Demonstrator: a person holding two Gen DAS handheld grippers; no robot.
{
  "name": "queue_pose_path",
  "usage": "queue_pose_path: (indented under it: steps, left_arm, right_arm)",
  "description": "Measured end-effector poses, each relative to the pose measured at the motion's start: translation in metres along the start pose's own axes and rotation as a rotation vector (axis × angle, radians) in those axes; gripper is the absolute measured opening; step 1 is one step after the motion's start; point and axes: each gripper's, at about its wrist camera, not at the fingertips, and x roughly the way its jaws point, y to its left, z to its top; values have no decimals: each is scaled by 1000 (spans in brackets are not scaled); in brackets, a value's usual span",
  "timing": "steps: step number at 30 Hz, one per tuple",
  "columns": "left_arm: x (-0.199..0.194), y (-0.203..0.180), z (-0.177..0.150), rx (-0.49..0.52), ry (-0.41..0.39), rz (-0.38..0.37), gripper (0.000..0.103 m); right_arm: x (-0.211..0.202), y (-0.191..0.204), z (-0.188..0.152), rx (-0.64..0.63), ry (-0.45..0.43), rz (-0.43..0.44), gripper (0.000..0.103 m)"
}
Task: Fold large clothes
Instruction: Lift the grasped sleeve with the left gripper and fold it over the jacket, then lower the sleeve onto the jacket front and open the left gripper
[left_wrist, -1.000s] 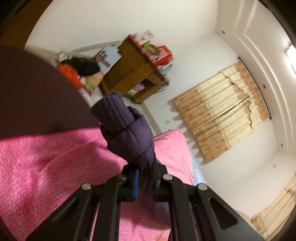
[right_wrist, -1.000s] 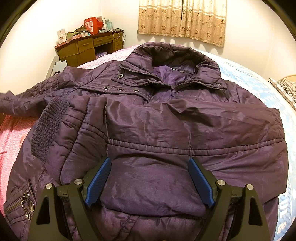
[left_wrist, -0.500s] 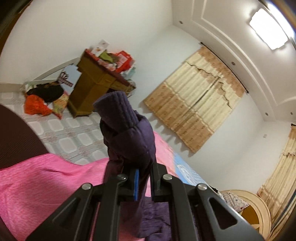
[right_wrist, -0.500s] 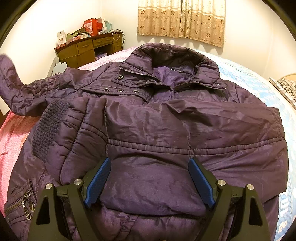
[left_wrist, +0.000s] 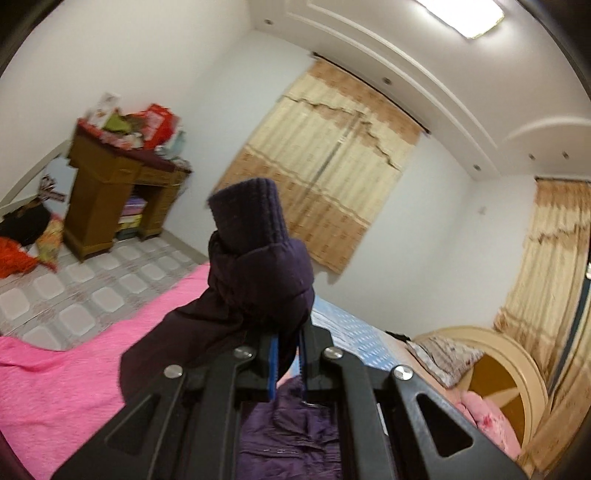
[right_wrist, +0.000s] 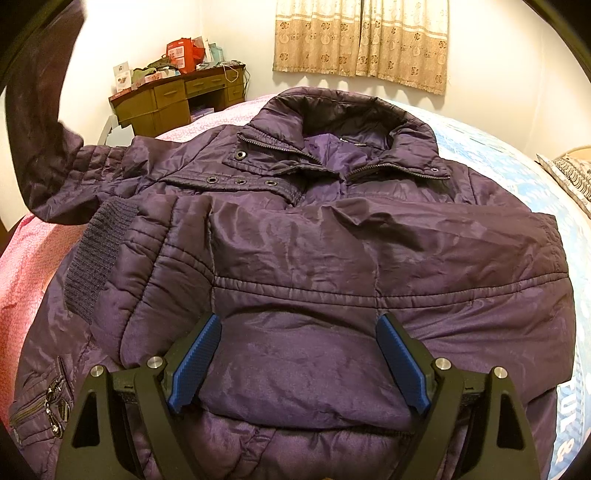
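Purple jacket (right_wrist: 332, 258) lies front-up across the bed (right_wrist: 26, 258), collar toward the curtains (right_wrist: 362, 40). One sleeve is already folded across the chest, its knit cuff (right_wrist: 99, 254) near the jacket's left edge in the right wrist view.

Left tool (left_wrist: 286, 354): jaws pinched shut on the other sleeve (left_wrist: 255, 291) just below its ribbed cuff (left_wrist: 247, 210), which sticks up past the tips. Sleeve is raised off the bed w/ fabric hanging down to the jacket body below. In the right wrist view the same sleeve (right_wrist: 37, 122) rises along the left frame edge, blurred.

Right tool (right_wrist: 299, 354): jaws spread wide, blue pads (right_wrist: 194, 365) resting on the lower jacket front, a bulge of fabric between them; can't tell if they press it.

Open room: pink bedcover (left_wrist: 55, 387) bare beside the jacket, tiled floor (left_wrist: 92, 280) past the bed edge. Wooden desk (left_wrist: 110, 199) w/ clutter stands by the far wall, well apart. Blue sheet (right_wrist: 517, 177) shows on the far side, pillow (right_wrist: 572, 173) at frame edge.
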Motion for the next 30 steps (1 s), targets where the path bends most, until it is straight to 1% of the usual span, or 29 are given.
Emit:
queue_pose_path:
  steps: [1,3,7,9,13,14,16,17,18,19,20,21,22,23,24,25,26,27,28,30]
  left_arm:
    - [9,-10,-3,13,12,-23,8]
    - [21,-26,-7,40,24,-43,8]
    - [53,-63,-29,101,89,-107,8]
    - [72,-80,-49,128,143,-142,8]
    - [99,-108,-87,161,242,-183,8]
    - [108,-113,-101,172,280,-194,8]
    - [120,-123,-117,181,340,-219,9]
    - [127,-127,-128,197,388,-213,10]
    - [133,-129,-134,211,437,-201,13]
    - [138,-133,-139,223,493,-199,19]
    - [139,-136,-141,230,525,-217,23]
    - [133,-139,-140,247,516,-234,34]
    - [127,-142,-136,267,501,-241,50]
    - [115,-144,-127,298,475,-249,60]
    - [109,-145,-121,306,461,-250,76]
    - [98,-145,-113,311,443,-255,88]
    - [85,-143,-103,322,428,-273,92]
    - [75,-143,-99,345,416,-277,98]
    - [62,-138,-93,397,401,-241,102]
    - [48,-128,-94,445,377,-182,103]
  right_arm:
    - [0,1,-1,0,0,0,87]
    - [0,1,-1,1,-1,0,87]
    - [-1,0,0,4,-3,3,87]
    - [0,0,2,8,-3,7,87]
    - [2,0,4,10,-5,7,87]
    - [2,0,5,11,-6,8,87]
    - [3,1,4,13,-6,9,87]
    - [3,1,4,14,-7,10,87]
    - [4,1,4,18,-6,12,87]
    - [6,-2,3,33,3,24,88]
    - [7,-6,4,56,1,46,88]
    - [6,-8,5,67,-5,59,88]
    - [5,-8,6,68,-7,61,88]
    - [6,-7,7,68,-7,62,88]
    - [6,-7,8,69,-8,63,88]
    - [6,-7,6,71,-9,66,88]
    - [7,-8,6,75,-11,71,88]
    - [7,-8,8,79,-12,76,88]
    - [8,-7,9,80,-13,78,89]
    - [9,-6,12,82,-17,82,89]
